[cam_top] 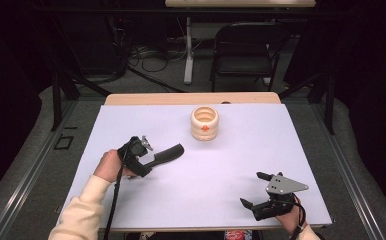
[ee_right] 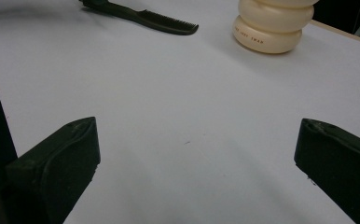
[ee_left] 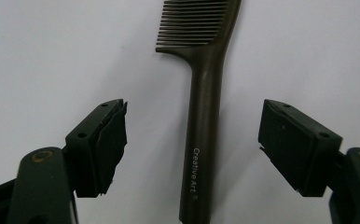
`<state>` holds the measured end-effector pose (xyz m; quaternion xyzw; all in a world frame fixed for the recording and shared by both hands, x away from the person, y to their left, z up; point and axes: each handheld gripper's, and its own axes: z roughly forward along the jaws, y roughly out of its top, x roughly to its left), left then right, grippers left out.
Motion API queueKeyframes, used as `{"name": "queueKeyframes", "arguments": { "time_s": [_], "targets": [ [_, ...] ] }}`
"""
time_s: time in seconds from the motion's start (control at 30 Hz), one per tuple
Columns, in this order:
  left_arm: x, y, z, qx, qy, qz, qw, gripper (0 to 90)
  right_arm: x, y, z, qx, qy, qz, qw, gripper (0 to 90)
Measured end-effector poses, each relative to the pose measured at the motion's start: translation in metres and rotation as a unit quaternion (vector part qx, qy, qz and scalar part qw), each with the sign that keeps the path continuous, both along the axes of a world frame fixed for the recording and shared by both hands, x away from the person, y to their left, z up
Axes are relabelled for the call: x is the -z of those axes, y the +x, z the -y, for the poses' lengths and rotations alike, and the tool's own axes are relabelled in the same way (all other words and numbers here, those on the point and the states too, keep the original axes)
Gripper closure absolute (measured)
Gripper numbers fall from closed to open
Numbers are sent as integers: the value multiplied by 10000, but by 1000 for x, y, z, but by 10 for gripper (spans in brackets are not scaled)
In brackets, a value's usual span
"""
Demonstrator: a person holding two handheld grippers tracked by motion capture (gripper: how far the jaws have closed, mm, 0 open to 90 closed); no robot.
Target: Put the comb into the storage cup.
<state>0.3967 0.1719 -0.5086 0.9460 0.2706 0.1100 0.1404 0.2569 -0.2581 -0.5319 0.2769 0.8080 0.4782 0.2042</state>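
Spread left claw [ee_left: 193, 140] straddles comb handle [ee_left: 205, 135] untouched; closing off-centre could skid it; right claw [cam_top: 257, 189] spread, idle

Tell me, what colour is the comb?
The comb is dark brown, with small pale lettering on its handle. The left gripper view shows it best.

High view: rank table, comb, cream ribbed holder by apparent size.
1. table, far the largest.
2. and 3. comb and cream ribbed holder: too close to rank. The comb looks longer but thin, with its handle under the left gripper; the holder is bulkier.
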Motion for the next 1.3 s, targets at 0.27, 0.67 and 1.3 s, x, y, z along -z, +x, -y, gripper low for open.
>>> {"name": "queueKeyframes", "arguments": {
  "time_s": [0.27, 0.67, 1.3],
  "targets": [
    [5, 9, 9, 68, 110, -217, 9997, 446, 0, 0, 0, -19, -12, -5, 10000, 0],
    [15, 21, 20, 208, 208, -653, 9974, 630, 0, 0, 0, -30, -8, -17, 10000, 0],
    [17, 22, 19, 265, 178, -725, 9969, 726, 0, 0, 0, -28, -17, -21, 10000, 0]
  ]
}}
